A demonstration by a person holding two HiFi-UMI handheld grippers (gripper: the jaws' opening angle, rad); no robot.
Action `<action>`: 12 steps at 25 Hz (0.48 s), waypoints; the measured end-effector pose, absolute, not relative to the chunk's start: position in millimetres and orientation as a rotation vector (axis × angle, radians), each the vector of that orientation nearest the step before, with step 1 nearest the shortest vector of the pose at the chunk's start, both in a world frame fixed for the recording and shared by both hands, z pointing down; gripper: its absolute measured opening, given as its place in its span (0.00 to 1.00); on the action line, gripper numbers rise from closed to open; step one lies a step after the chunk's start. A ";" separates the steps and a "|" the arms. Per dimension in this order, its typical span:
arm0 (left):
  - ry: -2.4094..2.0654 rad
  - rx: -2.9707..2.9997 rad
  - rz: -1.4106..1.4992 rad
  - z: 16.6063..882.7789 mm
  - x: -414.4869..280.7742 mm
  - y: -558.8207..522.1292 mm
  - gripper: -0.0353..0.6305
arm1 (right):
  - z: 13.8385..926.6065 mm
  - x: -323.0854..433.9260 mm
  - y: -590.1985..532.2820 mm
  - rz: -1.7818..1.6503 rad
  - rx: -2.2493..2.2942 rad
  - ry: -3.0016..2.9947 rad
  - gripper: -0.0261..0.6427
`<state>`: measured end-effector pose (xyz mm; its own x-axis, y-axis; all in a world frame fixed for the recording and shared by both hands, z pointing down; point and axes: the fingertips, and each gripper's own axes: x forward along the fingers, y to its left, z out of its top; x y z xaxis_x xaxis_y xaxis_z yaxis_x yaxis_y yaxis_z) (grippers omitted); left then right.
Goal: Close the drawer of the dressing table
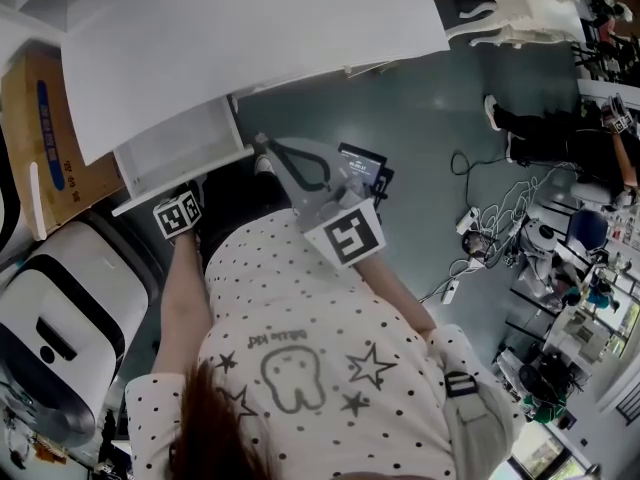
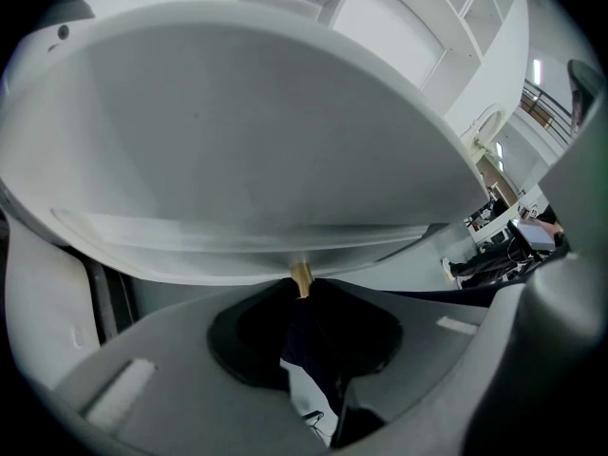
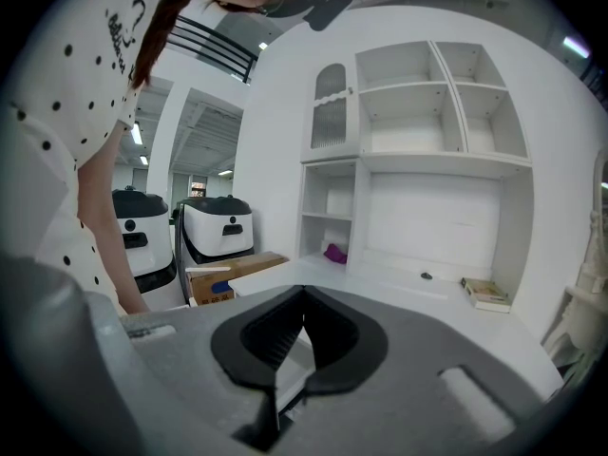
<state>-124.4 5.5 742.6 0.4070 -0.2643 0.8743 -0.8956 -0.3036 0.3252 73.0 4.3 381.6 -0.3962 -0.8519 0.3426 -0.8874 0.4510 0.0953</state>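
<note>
The white dressing table [image 1: 250, 38] fills the top of the head view. Its drawer [image 1: 180, 148] stands pulled out at the left, showing a pale inside. My left gripper [image 2: 301, 291] is below the drawer front [image 2: 237, 160], shut on the small brass drawer knob [image 2: 301, 275]. In the head view only its marker cube [image 1: 180, 215] shows. My right gripper [image 1: 266, 146] hangs beside the table edge, right of the drawer. Its jaws are shut with nothing in them, and its own view faces the table's shelves [image 3: 427, 112].
A cardboard box [image 1: 45, 138] and a white machine [image 1: 60, 338] stand left of the drawer. Cables and a power strip [image 1: 470, 238] lie on the grey floor at the right, near a seated person [image 1: 560, 138]. A book [image 3: 486, 294] lies on the tabletop.
</note>
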 end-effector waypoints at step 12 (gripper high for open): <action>-0.973 1.838 0.970 740.8 -117.2 -4.0 0.17 | 381.3 78.8 1.6 0.160 1.492 -2.365 0.04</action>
<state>-117.2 -4.0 740.8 0.4042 -0.2479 0.8804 -0.8813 -0.3631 0.3023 78.8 1.6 381.3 -0.3914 -0.8546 0.3414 -0.8927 0.4427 0.0847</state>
